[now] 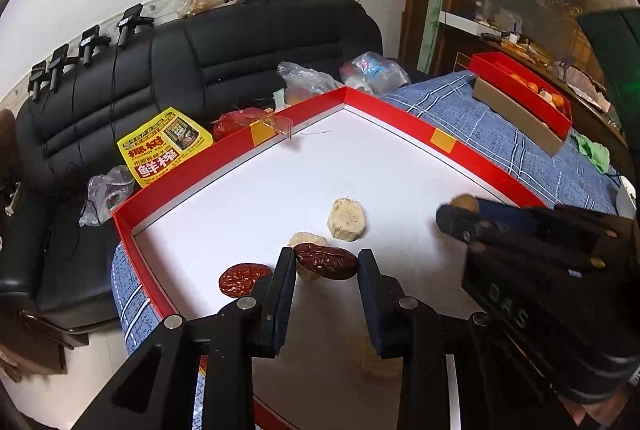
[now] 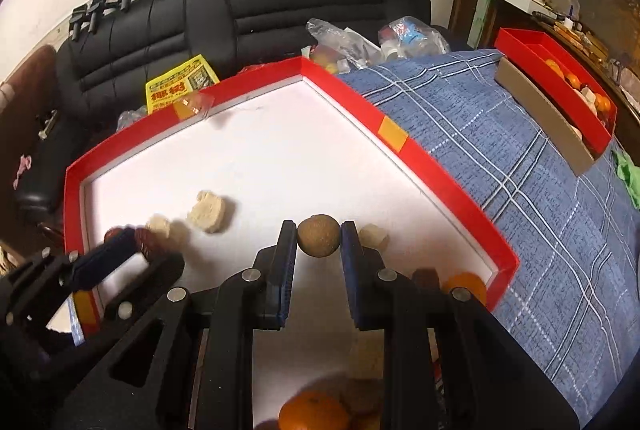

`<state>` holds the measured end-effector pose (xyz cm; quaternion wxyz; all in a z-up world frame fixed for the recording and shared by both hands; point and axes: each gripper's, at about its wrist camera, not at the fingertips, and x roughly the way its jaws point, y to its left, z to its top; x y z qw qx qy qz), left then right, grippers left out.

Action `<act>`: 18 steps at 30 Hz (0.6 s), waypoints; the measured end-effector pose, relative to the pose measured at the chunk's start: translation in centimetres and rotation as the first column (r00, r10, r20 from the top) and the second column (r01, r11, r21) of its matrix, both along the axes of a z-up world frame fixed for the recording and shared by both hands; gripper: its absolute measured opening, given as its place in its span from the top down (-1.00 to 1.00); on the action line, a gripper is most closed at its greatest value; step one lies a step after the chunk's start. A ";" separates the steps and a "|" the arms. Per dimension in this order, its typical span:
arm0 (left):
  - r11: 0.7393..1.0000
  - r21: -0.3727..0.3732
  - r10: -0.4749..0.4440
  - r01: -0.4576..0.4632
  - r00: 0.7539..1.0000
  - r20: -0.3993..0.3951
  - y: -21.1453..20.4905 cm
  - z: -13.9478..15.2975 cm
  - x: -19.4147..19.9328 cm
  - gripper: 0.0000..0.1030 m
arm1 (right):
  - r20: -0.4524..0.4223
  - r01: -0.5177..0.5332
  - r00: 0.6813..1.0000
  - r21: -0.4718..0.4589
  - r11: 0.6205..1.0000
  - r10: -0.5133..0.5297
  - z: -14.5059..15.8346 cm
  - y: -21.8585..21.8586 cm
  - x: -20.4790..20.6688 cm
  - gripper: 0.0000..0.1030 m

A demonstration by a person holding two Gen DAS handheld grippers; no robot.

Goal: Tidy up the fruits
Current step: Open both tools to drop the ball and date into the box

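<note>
A big red-rimmed tray (image 1: 240, 143) with a white floor lies on the blue plaid cloth; it also shows in the right wrist view (image 2: 424, 157). My left gripper (image 1: 326, 264) is shut on a dark red date (image 1: 326, 262) just above the tray floor. A second red date (image 1: 240, 278) lies to its left, and a beige chunk (image 1: 346, 219) lies beyond. My right gripper (image 2: 319, 240) is shut on a round brown fruit (image 2: 319, 240). It shows at the right of the left wrist view (image 1: 460, 211). Oranges (image 2: 314, 412) lie under the right gripper.
A smaller red box (image 1: 520, 89) with oranges stands at the far right on the cloth. More beige chunks (image 2: 210, 210) and an orange (image 2: 466, 286) lie in the tray. A black sofa (image 1: 240, 45) with plastic bags and a yellow packet (image 1: 166, 145) stands behind.
</note>
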<state>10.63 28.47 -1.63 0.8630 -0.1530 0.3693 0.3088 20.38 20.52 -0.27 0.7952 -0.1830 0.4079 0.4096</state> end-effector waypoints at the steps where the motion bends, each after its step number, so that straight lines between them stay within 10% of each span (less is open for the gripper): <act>1: 1.000 -0.005 0.003 -0.003 1.000 0.003 0.1 0.0 0.0 0.42 | -0.004 0.001 1.000 -0.001 1.000 -0.001 0.0 -0.2 -0.1 0.57; 12: 0.999 -0.025 0.023 -0.024 0.999 -0.040 0.7 -0.4 0.3 0.19 | -0.041 0.001 0.999 -0.064 0.998 -0.003 -1.2 0.1 0.0 0.54; 18: 0.996 -0.029 0.084 -0.085 0.995 -0.056 1.4 -0.4 -1.1 -0.37 | -0.008 0.038 0.999 -0.089 0.995 -0.039 -0.8 -0.6 0.2 -0.11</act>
